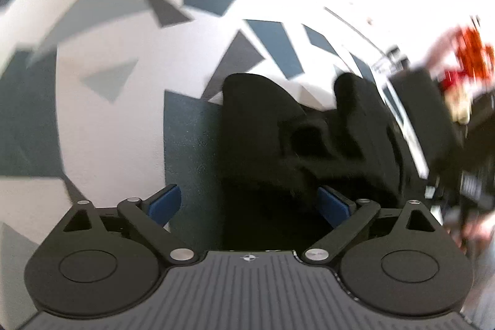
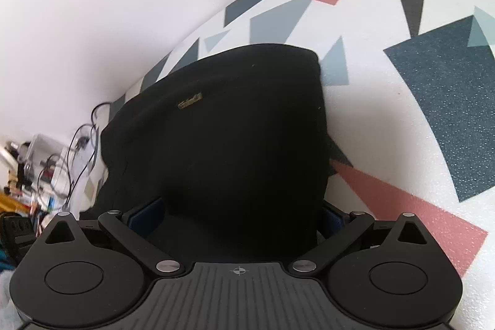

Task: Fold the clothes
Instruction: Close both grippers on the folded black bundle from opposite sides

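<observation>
The left hand-held gripper (image 1: 249,203) has its blue pads (image 1: 165,203) spread wide, with nothing pinched between them. The black garment (image 1: 278,138) lies straight ahead of it and slightly to its right, bunched into two dark humps, with the near edge of the cloth reaching down between the fingers toward the gripper body. Whether the right-hand pad touches the cloth cannot be told, as the fabric is dark and the view blurred. To the left of this gripper the patterned surface (image 1: 108,129) shows white ground with grey and dark blue shapes. At the far right of its view sit blurred red and dark items that cannot be made out.

The right hand-held gripper (image 2: 239,215) is also spread wide, and the black garment (image 2: 222,129) fills the space between and ahead of its fingers as a smooth, flat-looking panel bearing a small gold label (image 2: 189,101). Its pads stand at either edge of the cloth without closing on it. The patterned surface (image 2: 402,113) extends to the right, with pink and blue patches. To the far left, cables (image 2: 77,150) trail beside clutter against a white wall (image 2: 77,20).
</observation>
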Demonstrator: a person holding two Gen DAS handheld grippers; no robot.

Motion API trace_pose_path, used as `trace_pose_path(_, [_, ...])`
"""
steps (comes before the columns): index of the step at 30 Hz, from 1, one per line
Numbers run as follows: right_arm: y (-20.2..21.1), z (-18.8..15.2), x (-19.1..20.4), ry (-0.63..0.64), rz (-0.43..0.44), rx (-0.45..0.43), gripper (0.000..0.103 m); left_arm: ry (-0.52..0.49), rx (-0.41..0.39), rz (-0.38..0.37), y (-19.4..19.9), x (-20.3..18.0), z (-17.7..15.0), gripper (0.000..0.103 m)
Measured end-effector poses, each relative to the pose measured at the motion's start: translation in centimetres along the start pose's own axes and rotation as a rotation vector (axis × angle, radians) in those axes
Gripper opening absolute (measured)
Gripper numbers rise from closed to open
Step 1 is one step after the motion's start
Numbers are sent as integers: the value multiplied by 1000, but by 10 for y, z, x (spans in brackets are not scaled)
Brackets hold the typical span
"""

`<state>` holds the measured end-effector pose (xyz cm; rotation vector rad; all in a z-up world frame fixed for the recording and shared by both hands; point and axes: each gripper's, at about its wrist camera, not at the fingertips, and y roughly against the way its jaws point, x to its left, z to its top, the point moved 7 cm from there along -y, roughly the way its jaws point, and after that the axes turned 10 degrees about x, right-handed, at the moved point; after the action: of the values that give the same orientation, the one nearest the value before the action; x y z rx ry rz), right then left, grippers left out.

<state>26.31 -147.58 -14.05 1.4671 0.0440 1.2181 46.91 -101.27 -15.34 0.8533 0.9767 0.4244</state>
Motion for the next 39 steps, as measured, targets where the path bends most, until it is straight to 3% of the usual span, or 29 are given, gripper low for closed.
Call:
trace_pose_path(4, [-6,6,-2,35,-44,-6,99,-73,-20,1,-17,-15,15,102])
trace_pose_path(9, [-6,9,-5,63,-55,-22,102,-221,26,87,-35,-37,24,101])
trace_pose_path(13, [-9,9,-5,86,-58,-73,102,-174,38,17,-35,-38,21,91])
trace_pose_path(18, [-10,6,6,168,-2,-40,86,-111,74,-82,-29,-27,21,84])
trace_pose_path(20, [-9,9,1,159,5,-24,86,-202,75,-32,-33,-31,19,82])
trace_pose_path(23, [-7,13,-3,154,-21,-23,91,-354,59,105,-41,-49,8,90])
trace_pose_path(26, [-6,12,-6,164,-76,-53,102,-342,27,93,-45,-52,6,102])
trace_pose_path(30, [-7,8,-9,155,-62,-84,102,-321,-4,86,-46,-51,6,102])
trace_pose_path(32, [-13,6,-1,173,-22,-62,101,-298,-6,103,-46,-51,7,97])
trace_pose_path(34, [-16,4,8,184,-9,-60,100,-269,1,162,-40,-52,9,68])
trace_pose_path(35, [-17,4,12,188,-1,-59,94,-260,10,143,-37,-53,8,64])
trace_pose_path(37, [-14,2,16,189,29,-55,88,-257,28,129,-34,-50,5,63])
trace_pose_path(39, [-16,3,11,182,43,-48,89,-247,31,108,-35,-43,3,66])
